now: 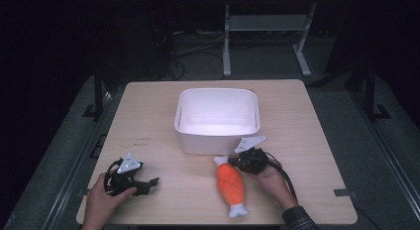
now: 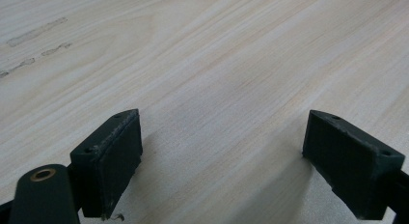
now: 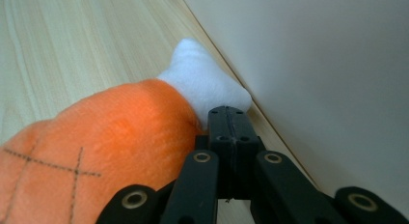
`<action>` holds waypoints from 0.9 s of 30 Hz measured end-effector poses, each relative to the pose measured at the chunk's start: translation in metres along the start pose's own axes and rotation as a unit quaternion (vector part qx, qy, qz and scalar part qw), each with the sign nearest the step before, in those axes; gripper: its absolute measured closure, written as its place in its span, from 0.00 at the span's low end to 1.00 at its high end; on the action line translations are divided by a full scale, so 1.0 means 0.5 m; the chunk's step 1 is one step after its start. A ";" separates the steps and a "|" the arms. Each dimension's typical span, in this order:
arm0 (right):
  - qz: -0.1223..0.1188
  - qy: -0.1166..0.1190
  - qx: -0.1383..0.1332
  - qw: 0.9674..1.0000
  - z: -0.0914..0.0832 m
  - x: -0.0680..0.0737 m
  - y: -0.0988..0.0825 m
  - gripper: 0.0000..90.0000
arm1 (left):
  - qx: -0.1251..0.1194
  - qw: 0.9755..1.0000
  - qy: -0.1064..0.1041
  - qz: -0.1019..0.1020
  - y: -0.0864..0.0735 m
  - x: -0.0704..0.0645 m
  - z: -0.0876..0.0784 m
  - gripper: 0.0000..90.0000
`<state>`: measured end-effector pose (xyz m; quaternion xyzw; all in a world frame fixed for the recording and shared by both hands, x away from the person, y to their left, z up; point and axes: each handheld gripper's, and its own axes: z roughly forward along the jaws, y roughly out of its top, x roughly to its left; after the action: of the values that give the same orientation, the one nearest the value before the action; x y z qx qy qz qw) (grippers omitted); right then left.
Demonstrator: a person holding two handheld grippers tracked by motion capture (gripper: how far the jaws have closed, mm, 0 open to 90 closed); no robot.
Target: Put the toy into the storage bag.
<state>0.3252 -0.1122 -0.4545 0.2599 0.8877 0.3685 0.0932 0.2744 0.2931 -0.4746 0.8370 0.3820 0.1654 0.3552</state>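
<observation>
The plush toy [image 3: 96,151] is cut off at the near edge of the right gripper view. The right gripper [image 3: 230,119] has its jaws pressed together, empty, tips against the toy's white end, just beside the white bin [image 1: 218,120]. The left gripper [image 2: 222,161], near left, stands spread over bare table [image 1: 307,155]. One toy, one bin, two grippers.

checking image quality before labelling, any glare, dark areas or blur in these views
High view: room dark, white bin glares, table evenly lit. Left gripper view: sharp wood grain, soft shadows under the pads. Right gripper view: plush toy close and slightly soft.
</observation>
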 end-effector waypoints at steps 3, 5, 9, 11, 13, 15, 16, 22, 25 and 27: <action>-0.007 0.004 0.001 1.000 0.006 0.004 0.005 1.00 | 0.001 1.000 0.000 0.000 0.000 0.000 0.000 0.15; -0.015 0.007 0.006 1.000 0.011 0.008 0.011 1.00 | 0.000 1.000 0.000 0.000 0.000 0.000 0.000 0.15; -0.027 0.013 0.002 1.000 0.018 0.014 0.026 1.00 | 0.000 1.000 0.000 0.000 0.000 0.000 0.000 0.15; -0.036 0.020 0.003 0.999 0.027 0.022 0.039 1.00 | -0.001 1.000 0.000 -0.001 0.000 0.000 0.000 0.15; -0.038 0.021 0.002 0.999 0.029 0.025 0.041 1.00 | -0.001 1.000 0.000 0.000 0.000 0.000 0.000 0.15; -0.043 0.025 0.004 0.999 0.035 0.031 0.047 1.00 | -0.001 1.000 0.000 -0.002 0.000 -0.001 0.000 0.15; -0.051 0.030 0.005 0.998 0.042 0.036 0.054 1.00 | -0.002 1.000 0.000 -0.002 0.000 -0.001 0.000 0.15; -0.060 0.044 0.008 0.997 0.055 0.051 0.073 1.00 | -0.002 1.000 0.000 -0.003 0.000 -0.001 0.000 0.15; -0.067 0.049 0.010 0.997 0.060 0.059 0.080 1.00 | -0.002 1.000 0.000 -0.004 0.000 -0.001 0.000 0.15; -0.072 0.049 0.011 0.996 0.062 0.062 0.082 1.00 | -0.002 1.000 0.000 -0.003 0.000 -0.001 0.000 0.15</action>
<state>0.3260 -0.0526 -0.4470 0.1780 0.9115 0.3636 0.0731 0.2742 0.2927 -0.4748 0.8351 0.3844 0.1650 0.3572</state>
